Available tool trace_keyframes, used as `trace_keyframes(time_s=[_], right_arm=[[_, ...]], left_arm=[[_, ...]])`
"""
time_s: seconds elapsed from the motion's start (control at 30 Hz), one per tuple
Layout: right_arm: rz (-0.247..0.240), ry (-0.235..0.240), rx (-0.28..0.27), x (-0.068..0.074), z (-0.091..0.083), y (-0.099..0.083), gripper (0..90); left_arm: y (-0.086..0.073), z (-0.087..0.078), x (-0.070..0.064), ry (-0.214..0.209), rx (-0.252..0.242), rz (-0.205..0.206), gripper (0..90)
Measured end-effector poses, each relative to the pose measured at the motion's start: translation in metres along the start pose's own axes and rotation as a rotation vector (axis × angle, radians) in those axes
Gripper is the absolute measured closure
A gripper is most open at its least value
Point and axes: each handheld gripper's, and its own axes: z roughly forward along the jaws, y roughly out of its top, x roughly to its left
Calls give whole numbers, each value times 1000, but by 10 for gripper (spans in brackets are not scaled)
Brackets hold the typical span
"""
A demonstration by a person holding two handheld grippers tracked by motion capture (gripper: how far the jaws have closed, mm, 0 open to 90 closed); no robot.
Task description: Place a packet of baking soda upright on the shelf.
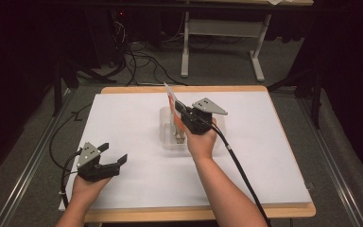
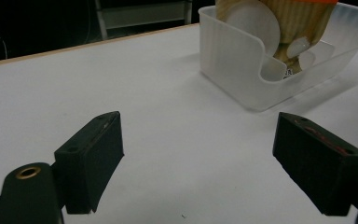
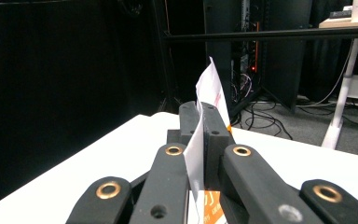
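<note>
We are pinching the top edge of the packet [image 1: 174,113] in the right gripper [image 1: 183,112] so it is hanging upright in the translucent bin [image 1: 166,142], while the left gripper [image 1: 111,158], jaws wide, is waiting over the white surface [image 1: 123,118].

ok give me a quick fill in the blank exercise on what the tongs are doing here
1. The right tongs are shut on a ____ packet.
2. The packet's lower end sits inside a clear plastic ____.
3. The left tongs are ____, holding nothing.
4. The bin stands on the ____ table cover.

Missing words: snack; bin; open; white
</note>
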Motion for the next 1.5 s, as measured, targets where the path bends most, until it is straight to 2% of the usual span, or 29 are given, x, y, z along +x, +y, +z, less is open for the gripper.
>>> trace_keyframes(time_s=[0.53, 1.2, 1.4, 1.43, 1.47, 1.5], right_arm=[[6, 3, 10, -1, -9, -13, 900], [9, 3, 20, -2, -10, -17, 897], [8, 4, 28, -2, -10, -13, 849], [12, 17, 35, -2, -9, -12, 801], [12, 17, 35, -2, -9, -12, 801], [17, 22, 49, -1, -7, -12, 744]], left_arm=[[0, 1, -3, -6, 7, 8, 166], [0, 1, -3, -5, 7, 9, 166], [0, 1, -3, -5, 7, 9, 166], [0, 1, -3, -5, 7, 9, 166], [0, 1, -3, -4, 7, 10, 166], [0, 1, -2, -4, 8, 9, 166]])
